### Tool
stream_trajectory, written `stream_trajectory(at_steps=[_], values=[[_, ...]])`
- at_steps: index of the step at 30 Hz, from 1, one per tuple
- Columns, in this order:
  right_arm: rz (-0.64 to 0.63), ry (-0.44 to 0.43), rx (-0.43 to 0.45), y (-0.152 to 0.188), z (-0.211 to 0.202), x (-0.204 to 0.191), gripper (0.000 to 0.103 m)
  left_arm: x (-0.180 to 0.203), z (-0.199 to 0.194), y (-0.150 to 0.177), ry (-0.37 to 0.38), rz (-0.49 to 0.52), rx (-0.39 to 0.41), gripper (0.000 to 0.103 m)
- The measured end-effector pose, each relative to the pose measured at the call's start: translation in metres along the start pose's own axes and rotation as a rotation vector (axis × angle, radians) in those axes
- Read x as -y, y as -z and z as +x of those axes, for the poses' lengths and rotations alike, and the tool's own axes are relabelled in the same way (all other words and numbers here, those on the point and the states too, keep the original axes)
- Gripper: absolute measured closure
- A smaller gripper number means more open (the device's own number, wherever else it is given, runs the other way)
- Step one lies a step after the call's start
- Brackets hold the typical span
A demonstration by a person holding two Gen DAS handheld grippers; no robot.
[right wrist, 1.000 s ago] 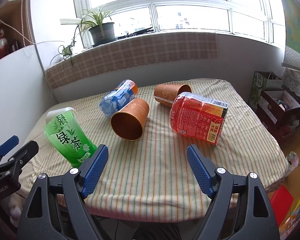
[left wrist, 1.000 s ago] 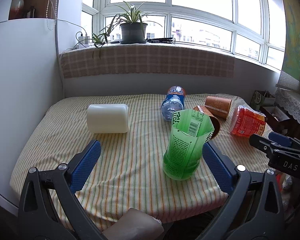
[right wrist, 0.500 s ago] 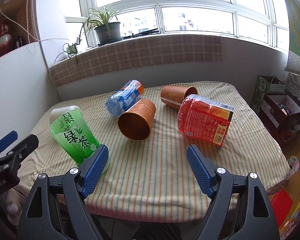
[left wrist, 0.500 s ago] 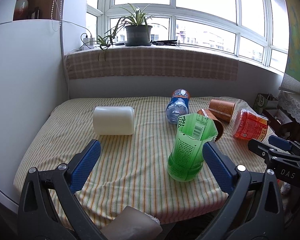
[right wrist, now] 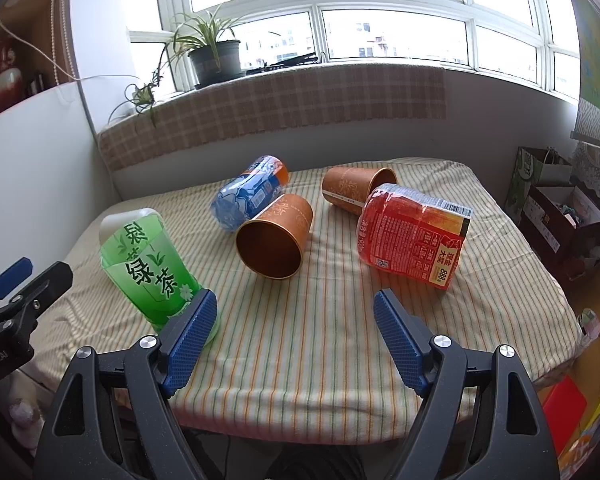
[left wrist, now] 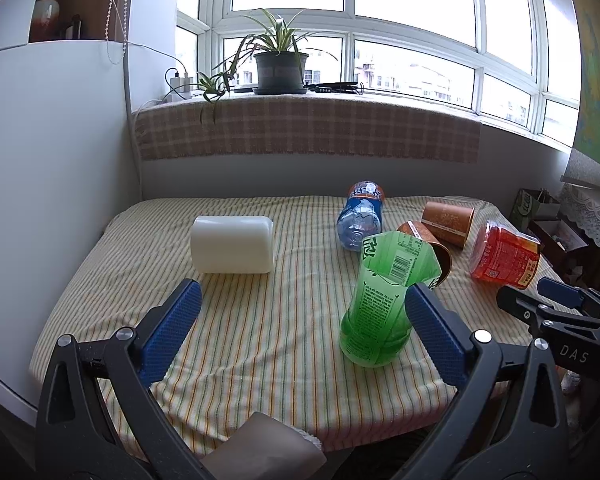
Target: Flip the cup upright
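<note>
Likely light, thin-walled, easily dented: brown cup (right wrist: 274,238) lying beside blue bottle (right wrist: 249,193). Best pinched across rim. Right gripper (right wrist: 294,342) and left gripper (left wrist: 300,330) wide, empty.

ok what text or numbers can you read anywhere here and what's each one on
"DAS": on the right hand-held gripper, seen from the left wrist view.
"绿茶": on the green cup.
"888": on the red cup; its smaller print is too small to read.
Barcode on the green cup: digits unreadable.
Blue cup label: too blurred to read.
</note>
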State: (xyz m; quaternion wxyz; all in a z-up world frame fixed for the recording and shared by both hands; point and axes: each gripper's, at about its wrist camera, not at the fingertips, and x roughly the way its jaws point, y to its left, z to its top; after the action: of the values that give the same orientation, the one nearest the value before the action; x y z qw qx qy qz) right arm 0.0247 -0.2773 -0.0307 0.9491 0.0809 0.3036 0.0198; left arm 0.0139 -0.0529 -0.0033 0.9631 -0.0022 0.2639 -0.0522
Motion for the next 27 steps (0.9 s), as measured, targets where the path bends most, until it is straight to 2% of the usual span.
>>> stream_trajectory(at_steps=[27], values=[[-0.018,-0.024,-0.04,0.0073,0.0076,-0.0075,0.023,-0.0029,-0.0014,0.0024,-0.034,0.007,0.013,0.0]])
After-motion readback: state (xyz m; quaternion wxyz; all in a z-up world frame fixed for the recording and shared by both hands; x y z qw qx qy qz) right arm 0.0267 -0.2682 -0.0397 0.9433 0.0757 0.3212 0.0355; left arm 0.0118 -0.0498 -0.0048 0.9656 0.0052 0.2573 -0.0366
